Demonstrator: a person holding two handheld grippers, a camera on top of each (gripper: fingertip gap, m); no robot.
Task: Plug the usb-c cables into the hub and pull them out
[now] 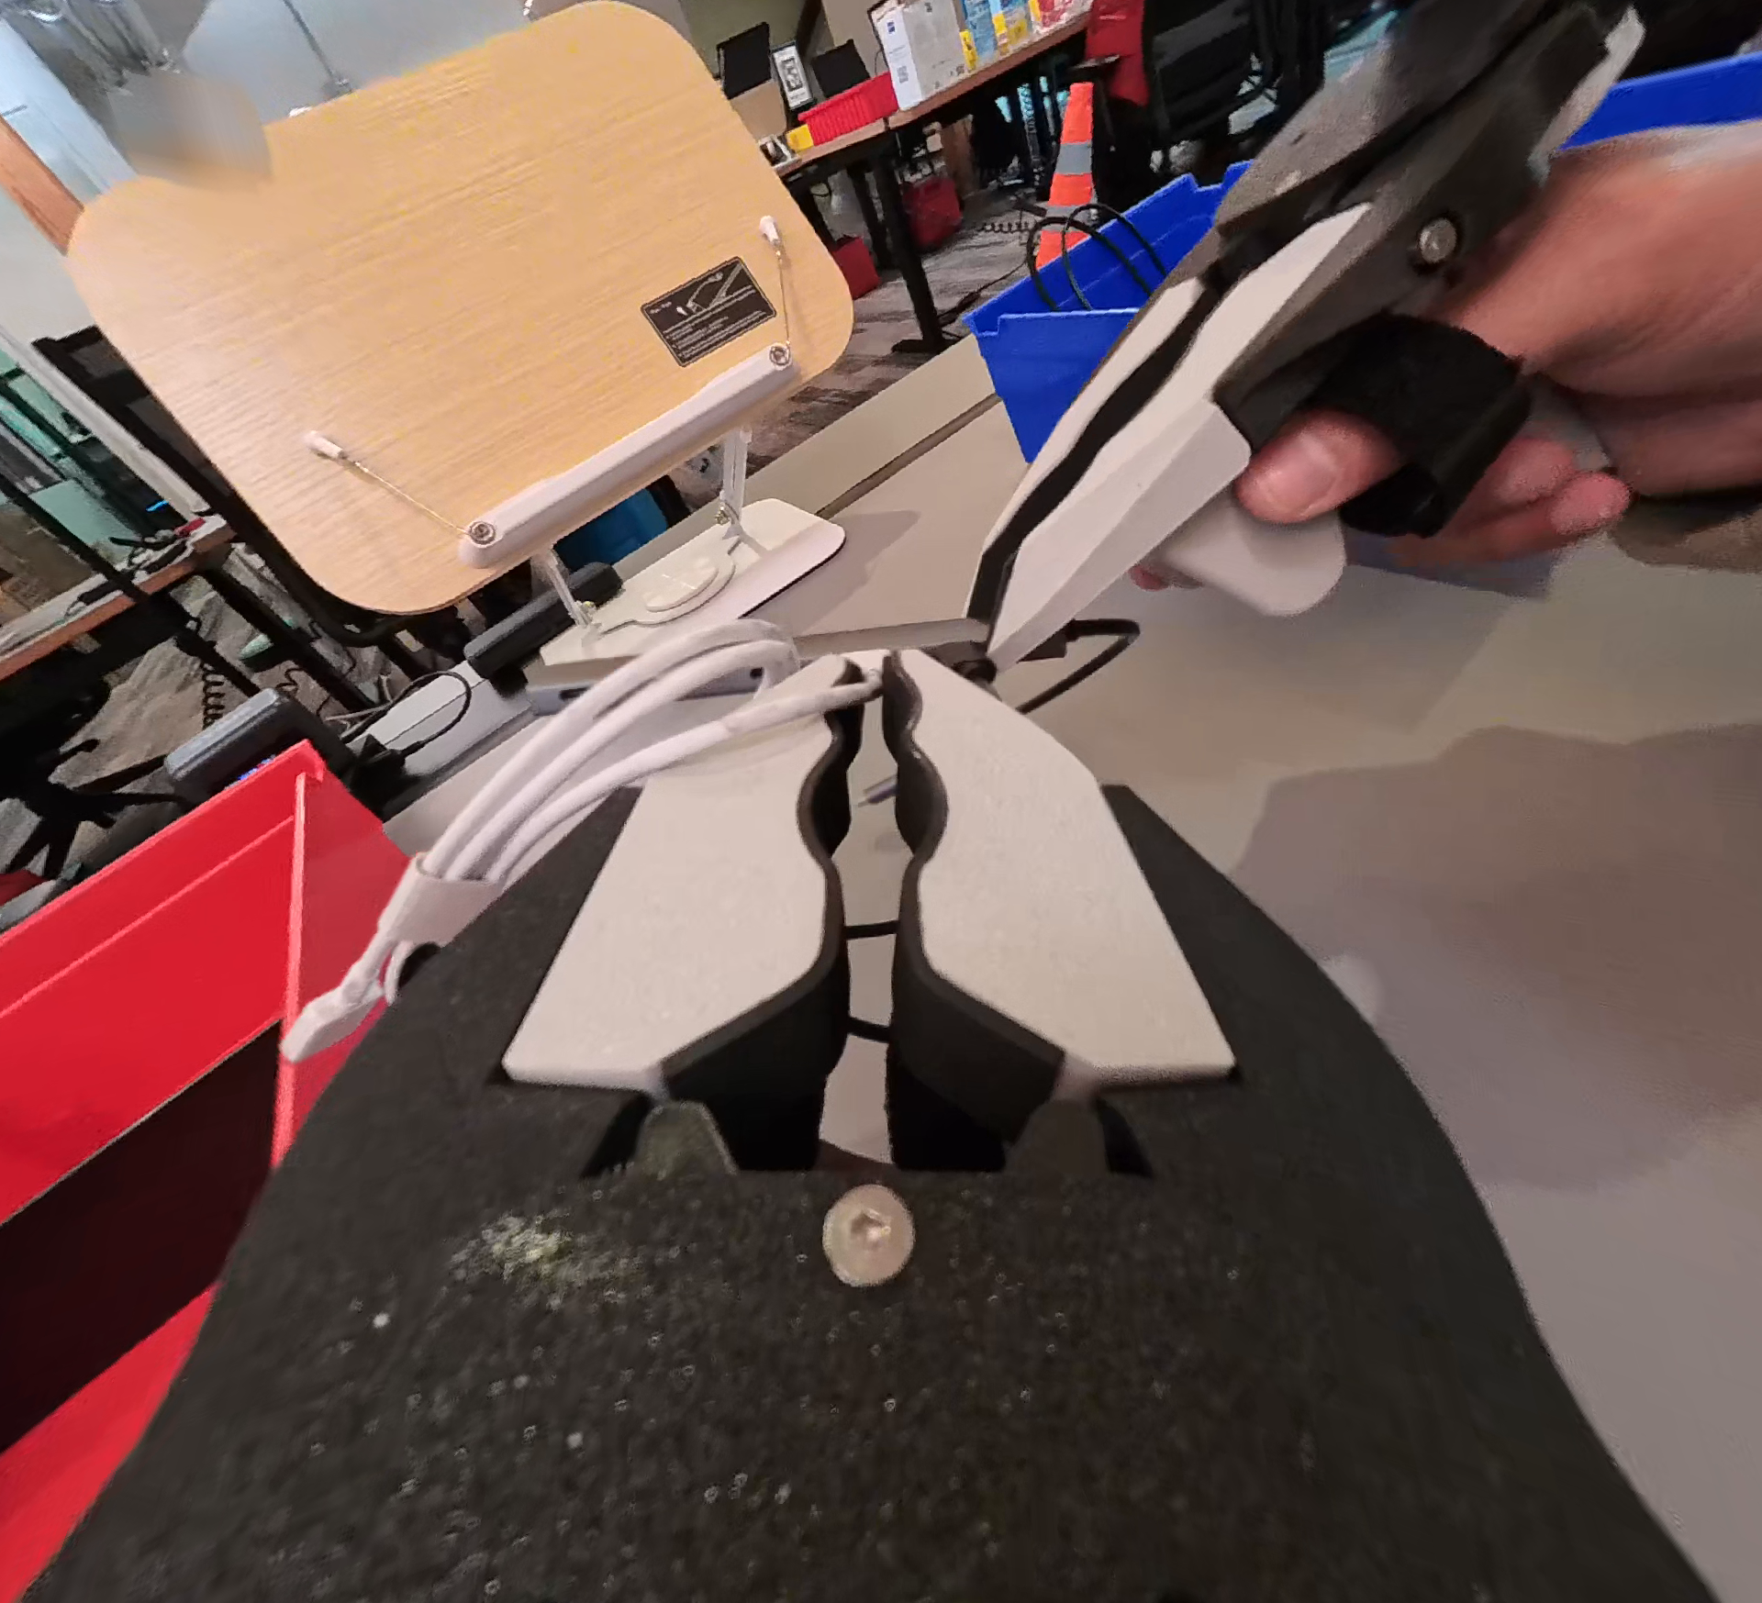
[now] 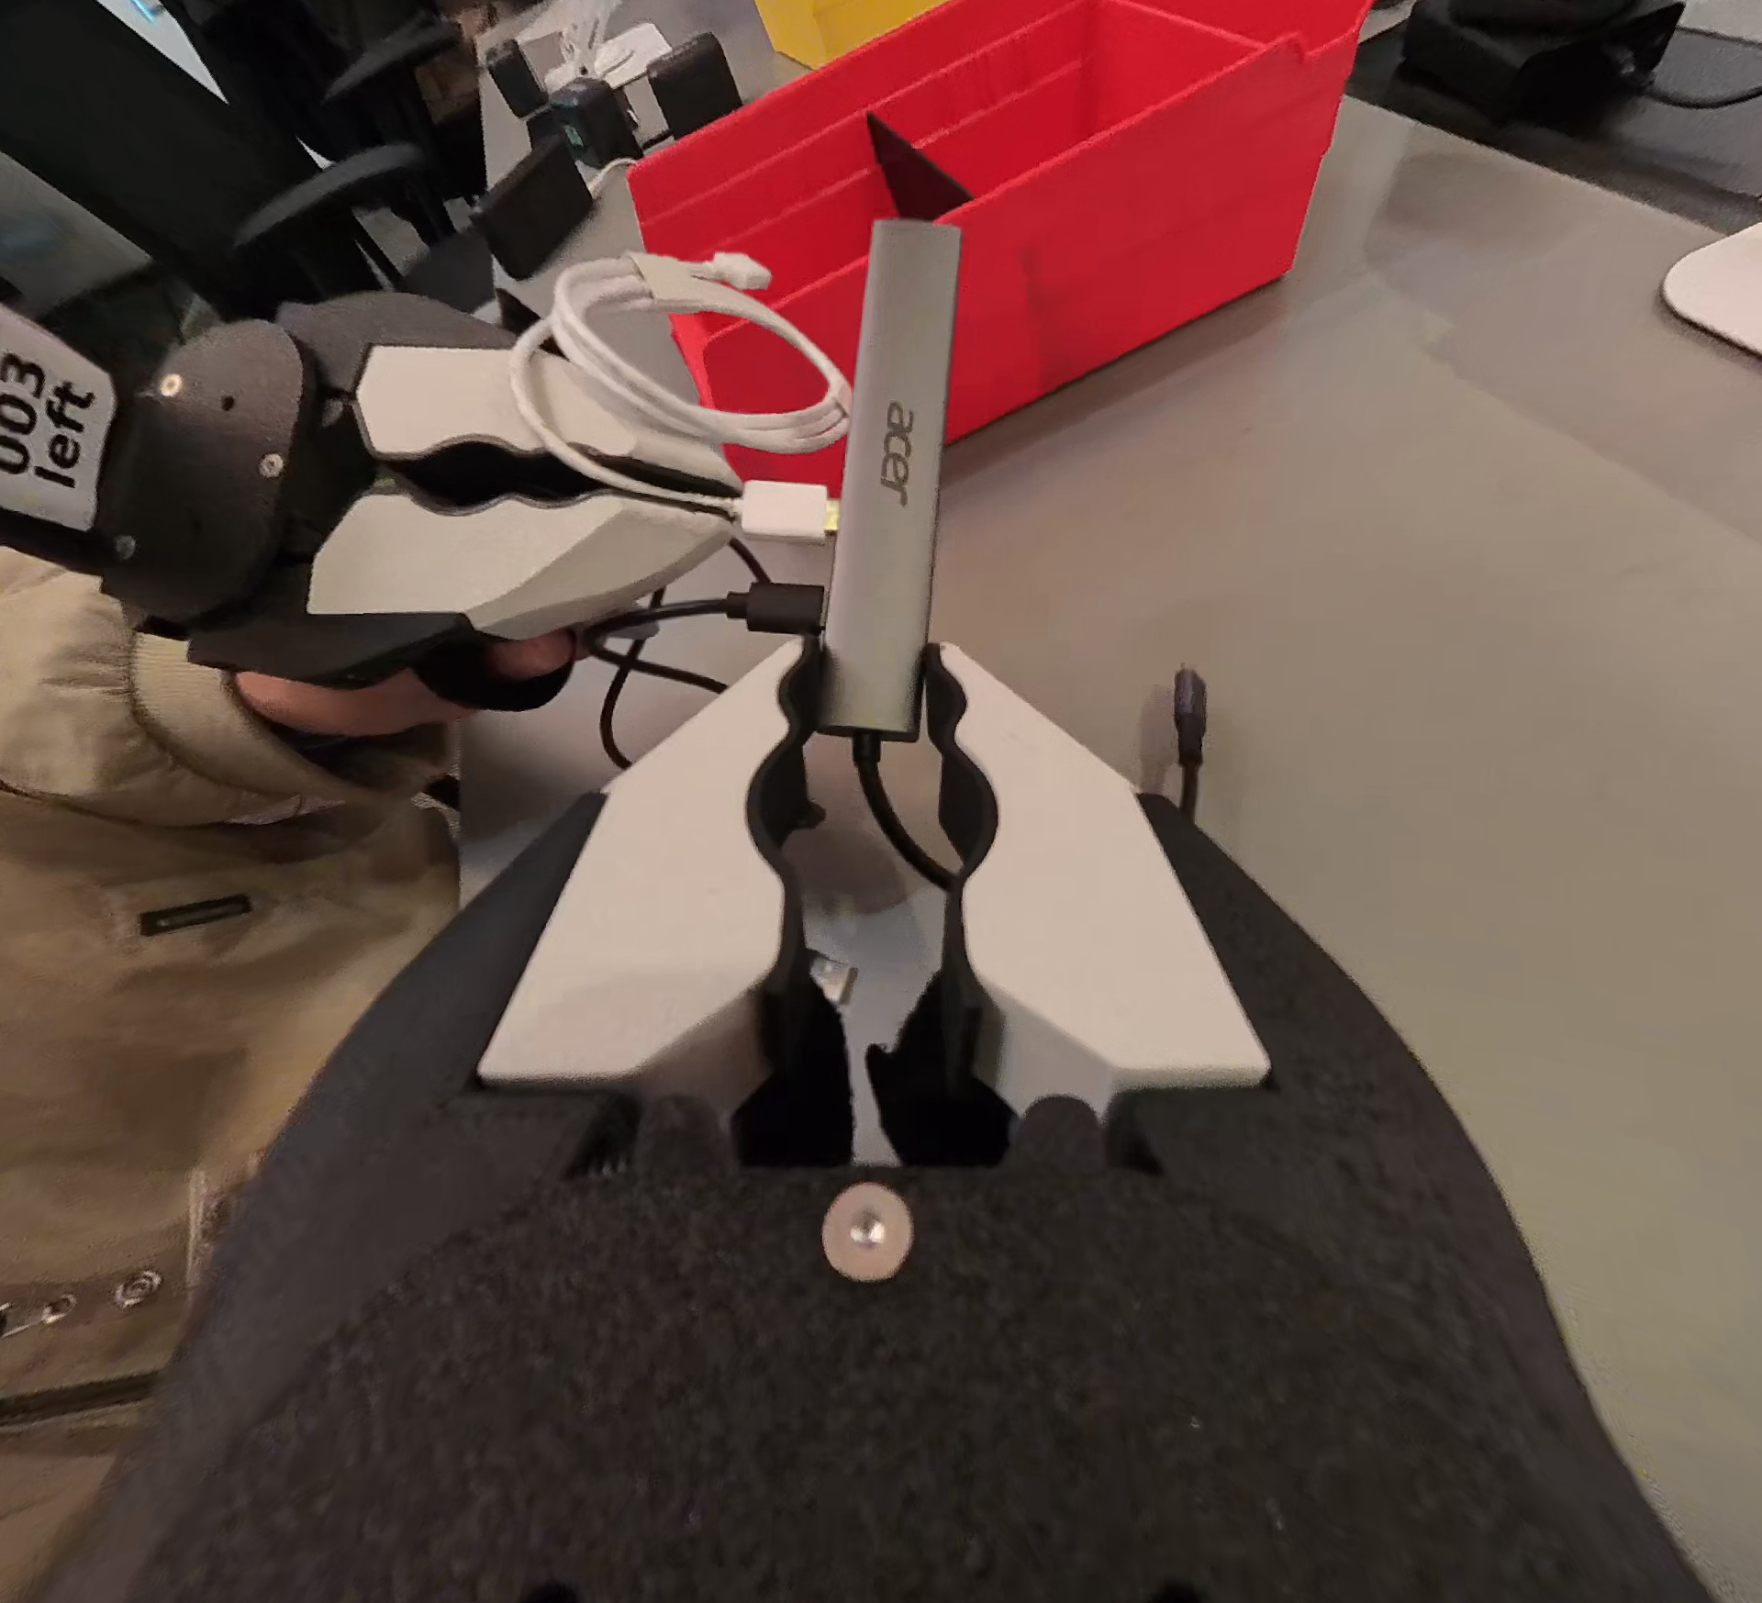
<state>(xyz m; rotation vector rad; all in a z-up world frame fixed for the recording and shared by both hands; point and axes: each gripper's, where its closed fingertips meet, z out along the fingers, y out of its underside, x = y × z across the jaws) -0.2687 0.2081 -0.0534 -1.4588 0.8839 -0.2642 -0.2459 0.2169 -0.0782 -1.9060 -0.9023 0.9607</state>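
While the right gripper (image 2: pixel 866 680) clamps the near end of a slim grey metal hub (image 2: pixel 891 451) and tilts it up above the grey tabletop (image 2: pixel 1382 604), the left gripper (image 2: pixel 734 499) is clenched on a white cable (image 2: pixel 667 375) just behind its white plug (image 2: pixel 784 511), which sits at the hub's left edge with its metal tip partly showing. The rest of the white cable hangs in a bundled coil beside the left gripper. Nearer along the same edge, a black plug (image 2: pixel 774 607) is seated in the hub, its black cord trailing down onto the tabletop. Beyond the hub stands a red plastic bin (image 2: pixel 1144 242) with a dark divider. In the left wrist view, a light wooden book stand (image 1: pixel 458 289) stands at the far side of the tabletop, with a blue bin (image 1: pixel 1077 337) to its right.
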